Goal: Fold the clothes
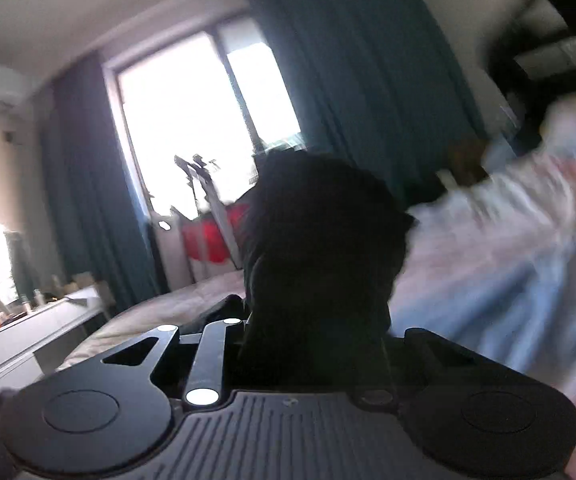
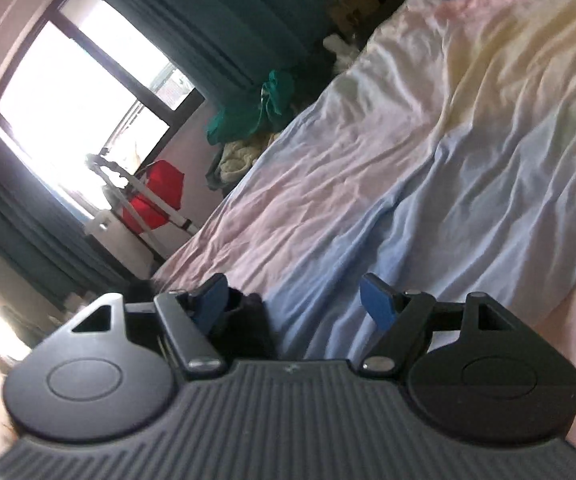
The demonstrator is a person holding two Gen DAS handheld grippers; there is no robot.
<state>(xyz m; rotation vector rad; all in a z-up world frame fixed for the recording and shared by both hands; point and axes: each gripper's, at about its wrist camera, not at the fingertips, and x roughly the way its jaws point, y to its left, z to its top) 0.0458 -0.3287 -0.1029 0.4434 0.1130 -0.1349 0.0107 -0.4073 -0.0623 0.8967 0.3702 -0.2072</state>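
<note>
A dark garment bunches up right in front of the left wrist camera and hides the fingers. My left gripper is shut on it and holds it up above the bed. In the right wrist view my right gripper is open, its blue fingertips wide apart and empty, low over the pastel bedcover. A dark bit of cloth shows by its left finger.
The pastel bedcover fills the right side. A window with teal curtains is behind. A drying rack with red cloth and a clothes pile stand by the bed. A white dresser is at left.
</note>
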